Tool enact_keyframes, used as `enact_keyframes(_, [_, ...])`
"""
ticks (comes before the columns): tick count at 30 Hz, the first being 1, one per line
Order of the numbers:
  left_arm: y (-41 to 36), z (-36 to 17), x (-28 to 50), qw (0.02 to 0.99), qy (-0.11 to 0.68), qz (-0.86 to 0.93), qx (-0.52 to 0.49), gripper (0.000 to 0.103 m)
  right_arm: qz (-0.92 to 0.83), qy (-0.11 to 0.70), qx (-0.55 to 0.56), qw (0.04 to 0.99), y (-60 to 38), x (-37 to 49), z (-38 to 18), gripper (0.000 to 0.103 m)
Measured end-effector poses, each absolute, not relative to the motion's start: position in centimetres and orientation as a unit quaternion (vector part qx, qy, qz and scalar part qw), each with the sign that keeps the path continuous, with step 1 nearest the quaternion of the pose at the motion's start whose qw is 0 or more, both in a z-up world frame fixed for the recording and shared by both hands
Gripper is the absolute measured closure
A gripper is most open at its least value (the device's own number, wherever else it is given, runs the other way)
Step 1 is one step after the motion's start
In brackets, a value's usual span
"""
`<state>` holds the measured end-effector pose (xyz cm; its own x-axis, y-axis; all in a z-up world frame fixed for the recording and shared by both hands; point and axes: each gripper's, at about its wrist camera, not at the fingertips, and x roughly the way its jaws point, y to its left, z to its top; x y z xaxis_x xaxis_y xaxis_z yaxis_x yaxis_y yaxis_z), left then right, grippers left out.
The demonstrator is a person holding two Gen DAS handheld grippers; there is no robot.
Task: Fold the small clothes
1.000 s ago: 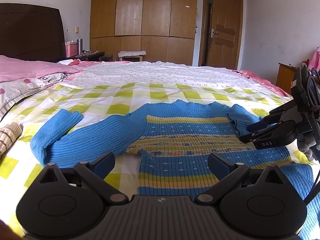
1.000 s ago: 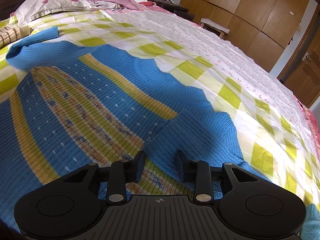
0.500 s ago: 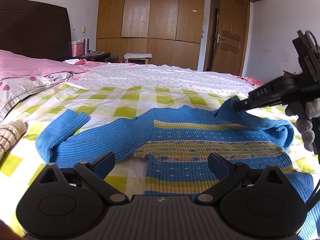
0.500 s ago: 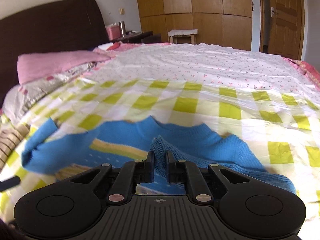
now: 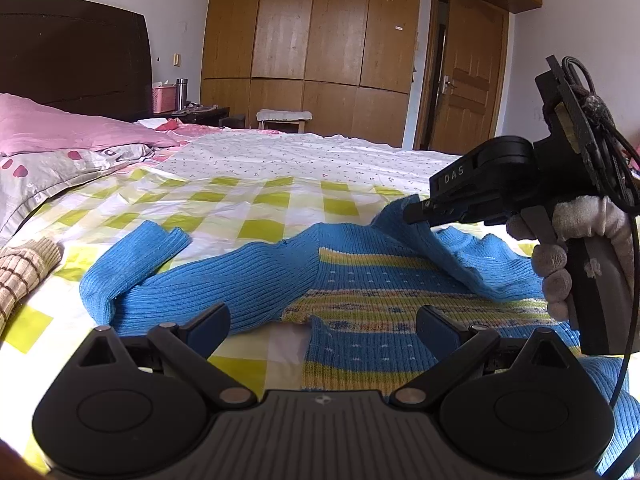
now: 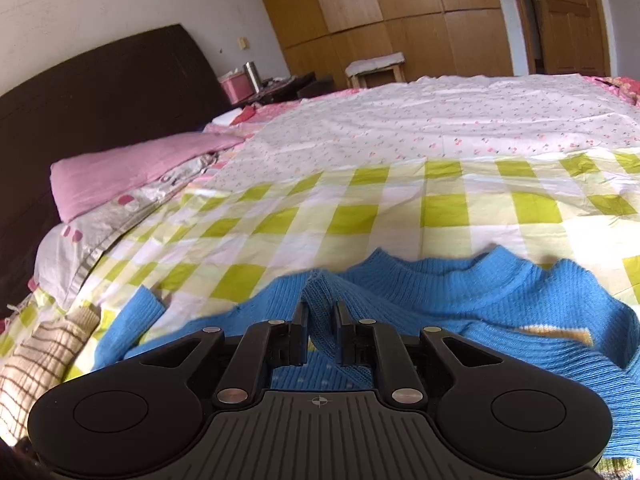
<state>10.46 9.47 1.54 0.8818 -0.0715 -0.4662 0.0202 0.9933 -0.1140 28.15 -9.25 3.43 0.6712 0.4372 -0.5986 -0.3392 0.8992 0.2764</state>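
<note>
A small blue knit sweater (image 5: 360, 276) with yellow-green stripes lies flat on the checked bedspread (image 5: 256, 200). Its left sleeve (image 5: 132, 264) lies bent to the left. My right gripper (image 6: 320, 316) is shut on the cuff of the right sleeve (image 6: 320, 300) and holds it lifted over the sweater's chest; it also shows in the left wrist view (image 5: 416, 210). My left gripper (image 5: 322, 324) is open and empty, low over the sweater's lower left edge.
A beige striped garment (image 5: 24, 272) lies at the left edge of the bed. Pink pillows (image 5: 60, 132) and a dark headboard (image 5: 72, 64) are at far left. A wardrobe (image 5: 312, 40) and door (image 5: 468, 80) stand behind the bed.
My right gripper closed on the right sleeve, lifted it and carried it leftward over the sweater's body. My left gripper stayed open and nearly still.
</note>
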Motion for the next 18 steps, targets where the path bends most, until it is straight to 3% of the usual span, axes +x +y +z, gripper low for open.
enact_keyframes(7, [9.3,1.5,10.4,0.971,0.236,-0.018,-0.041,0.000,0.251,0.374,0.050,0.892,-8.8,26.0,2.0,0.083])
enact_keyframes(18, [8.7,1.3,10.0,0.979,0.204,0.011,0.006,0.000,0.257,0.342,0.069,0.901,-14.0,21.4,5.6,0.083])
